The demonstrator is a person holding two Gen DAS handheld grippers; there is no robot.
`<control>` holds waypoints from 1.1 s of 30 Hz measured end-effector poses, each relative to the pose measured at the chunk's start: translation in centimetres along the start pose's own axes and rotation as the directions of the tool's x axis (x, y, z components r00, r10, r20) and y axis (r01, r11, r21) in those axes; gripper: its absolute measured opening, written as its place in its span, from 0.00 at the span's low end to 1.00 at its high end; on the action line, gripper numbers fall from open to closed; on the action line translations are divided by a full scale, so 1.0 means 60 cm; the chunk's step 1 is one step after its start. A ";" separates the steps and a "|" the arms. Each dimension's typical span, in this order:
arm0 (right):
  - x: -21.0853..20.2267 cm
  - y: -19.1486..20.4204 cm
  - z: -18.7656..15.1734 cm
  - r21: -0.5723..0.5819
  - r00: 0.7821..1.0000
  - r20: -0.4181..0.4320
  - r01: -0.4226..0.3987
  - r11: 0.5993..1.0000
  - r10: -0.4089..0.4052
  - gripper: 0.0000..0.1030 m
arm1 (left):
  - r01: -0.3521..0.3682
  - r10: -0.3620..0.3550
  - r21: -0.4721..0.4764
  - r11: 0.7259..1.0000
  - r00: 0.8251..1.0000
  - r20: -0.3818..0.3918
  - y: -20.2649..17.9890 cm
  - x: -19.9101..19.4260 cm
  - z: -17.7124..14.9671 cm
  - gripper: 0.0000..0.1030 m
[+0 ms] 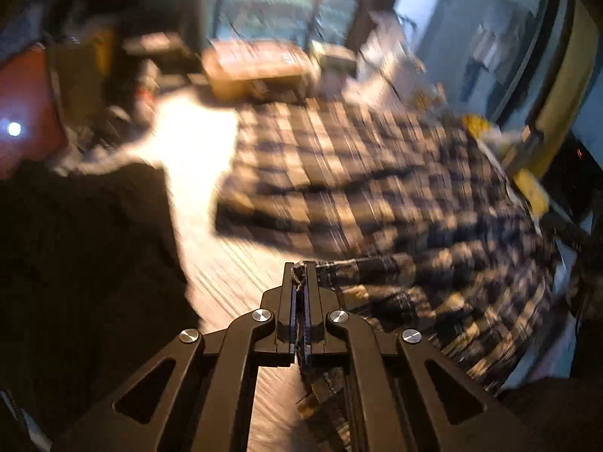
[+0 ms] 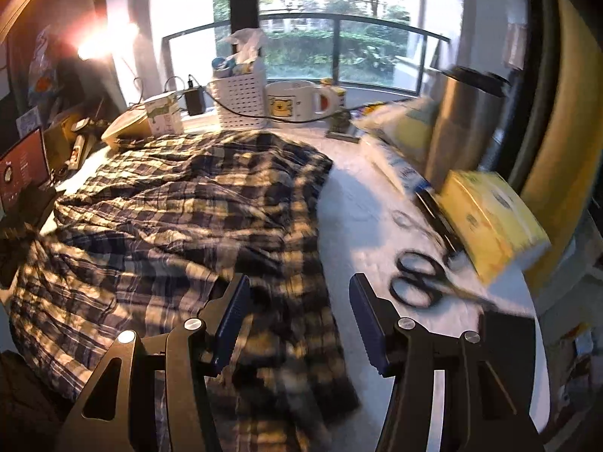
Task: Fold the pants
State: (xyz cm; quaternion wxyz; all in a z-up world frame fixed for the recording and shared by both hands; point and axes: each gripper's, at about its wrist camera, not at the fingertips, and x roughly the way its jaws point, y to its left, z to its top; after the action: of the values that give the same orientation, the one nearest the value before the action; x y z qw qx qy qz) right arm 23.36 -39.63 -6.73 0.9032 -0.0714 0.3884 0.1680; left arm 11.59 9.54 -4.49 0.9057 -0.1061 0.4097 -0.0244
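On table (image 2: 361, 203) w/ plaid pants (image 1: 339, 158) spread across it, left gripper (image 1: 300, 275) is clamped on a pants edge. Right view: right gripper (image 2: 299, 316), jaws apart, hovers over pants' (image 2: 169, 207) near edge, scissors (image 2: 418, 278) just beside.

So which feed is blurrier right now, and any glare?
Left wrist view: heavy motion smear across the plaid pants, glare on the table; only the claw stays sharp. Right wrist view: mostly clear, scissors smeared, lamp flare upper left.
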 end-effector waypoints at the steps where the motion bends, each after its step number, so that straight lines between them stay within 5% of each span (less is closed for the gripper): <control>1: 0.005 0.004 0.008 -0.011 1.000 0.002 -0.007 1.000 0.007 0.56 | -0.013 0.013 0.007 1.000 1.000 0.015 0.003 -0.003 0.008 0.01; 6: 0.039 0.017 0.064 -0.076 1.000 0.004 -0.031 0.997 0.031 0.56 | -0.046 0.044 0.040 0.998 0.998 0.040 0.008 0.006 0.039 0.01; 11: 0.102 -0.008 0.109 -0.062 0.998 -0.052 -0.047 0.997 0.043 0.56 | -0.050 0.062 0.073 0.996 0.982 -0.176 0.020 0.088 0.001 0.05; 16: 0.141 -0.018 0.143 -0.081 0.996 -0.078 -0.054 0.995 0.048 0.56 | -0.038 0.046 0.049 0.998 0.981 -0.186 0.045 0.070 -0.022 0.07; 22: 0.173 -0.032 0.203 -0.094 0.996 -0.073 -0.056 0.994 0.049 0.56 | -0.085 0.086 0.018 0.996 0.994 -0.074 0.085 0.044 0.029 0.50; 25: 0.214 -0.051 0.223 -0.011 0.982 -0.124 -0.147 0.989 0.144 0.56 | -0.044 0.044 -0.023 0.999 0.999 -0.025 0.109 0.065 0.074 0.62; 28: 0.258 -0.051 0.225 0.042 0.963 -0.169 -0.205 0.978 0.209 0.55 | -0.006 0.005 -0.024 1.000 0.999 -0.041 0.109 0.114 0.106 0.62; 29: 0.268 -0.045 0.225 0.042 0.959 -0.177 -0.216 0.976 0.220 0.51 | -0.009 0.008 -0.018 1.000 0.999 -0.053 0.108 0.123 0.112 0.62; 31: 0.280 -0.031 0.227 0.025 0.956 -0.180 -0.230 0.973 0.231 0.07 | -0.006 0.008 0.021 1.000 0.997 -0.078 0.096 0.150 0.120 0.62; 33: 0.290 -0.018 0.230 -0.009 0.967 -0.175 -0.189 0.982 0.185 0.03 | -0.034 0.042 0.084 0.996 0.995 -0.093 0.080 0.172 0.122 0.55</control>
State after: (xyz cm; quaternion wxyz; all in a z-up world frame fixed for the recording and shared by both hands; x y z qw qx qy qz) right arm 44.27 -32.77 -9.86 0.8450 -0.0606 0.4685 0.2505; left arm 23.69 14.12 -8.40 0.8891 -0.0596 0.4529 -0.0290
